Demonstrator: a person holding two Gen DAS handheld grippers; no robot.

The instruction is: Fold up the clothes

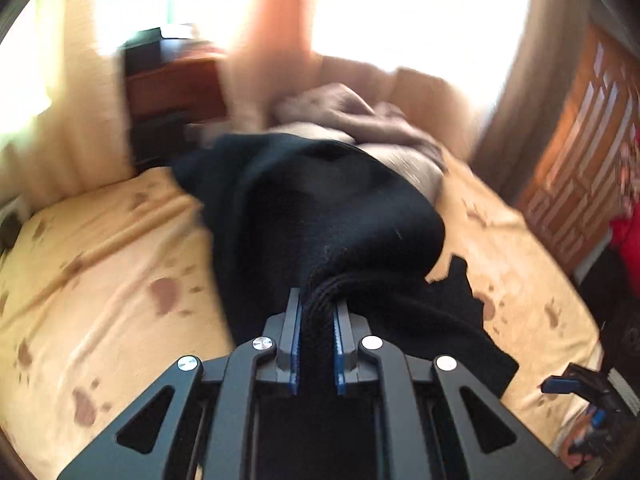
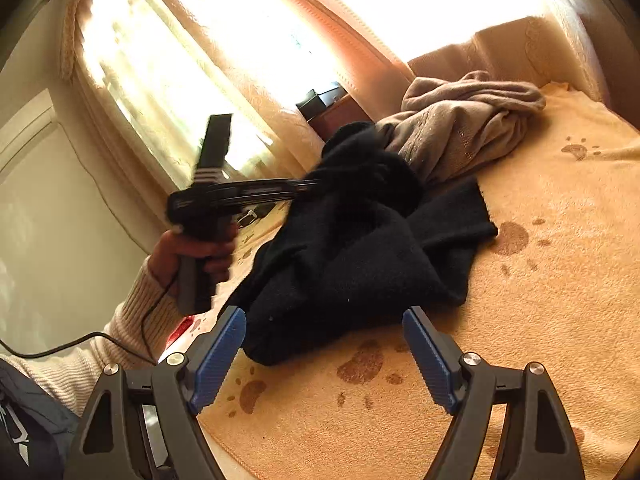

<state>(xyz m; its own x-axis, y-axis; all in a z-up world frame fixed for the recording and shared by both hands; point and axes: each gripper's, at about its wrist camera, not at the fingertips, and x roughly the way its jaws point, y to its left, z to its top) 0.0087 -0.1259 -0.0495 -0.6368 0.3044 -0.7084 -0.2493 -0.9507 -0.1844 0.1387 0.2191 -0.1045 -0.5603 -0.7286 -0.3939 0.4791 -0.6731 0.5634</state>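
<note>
No brand, label or writing can be read in either view. The left gripper (image 1: pixel 317 312) is pinched on a bunched fold of the black knit sweater (image 1: pixel 320 208), its blue-padded fingers (image 1: pixel 295 332) pressing the ribbed fabric at the bottom centre of the left wrist frame; from there the sweater rises and drapes away toward the middle of the frame, lifted off the bed. In the right wrist view the same gripper (image 2: pixel 308 186) appears at centre left, gripped by a hand (image 2: pixel 192 252) in a cream ribbed sleeve (image 2: pixel 132 320), its tip buried in the upper part of the black sweater (image 2: pixel 360 248). The rest of the sweater lies crumpled in the centre of that frame on the yellow blanket with brown paw prints (image 2: pixel 540 280). The right gripper (image 2: pixel 324 354) is spread wide, its blue pads (image 2: pixel 218 356) holding nothing, just in front of the near edge of the sweater at the bottom of the frame; in the left wrist view it shows only partly at the lower right corner (image 1: pixel 588 404). Behind the sweater, touching its far side, a heap of grey-brown clothes (image 2: pixel 460 120) lies toward the upper right. A dark wooden nightstand (image 1: pixel 172 96) stands at the upper left beside the bed, in front of peach curtains (image 2: pixel 248 60) lit by bright windows. A carved wooden panel (image 1: pixel 580 140) fills the right edge of the left wrist view, which is blurred.
</note>
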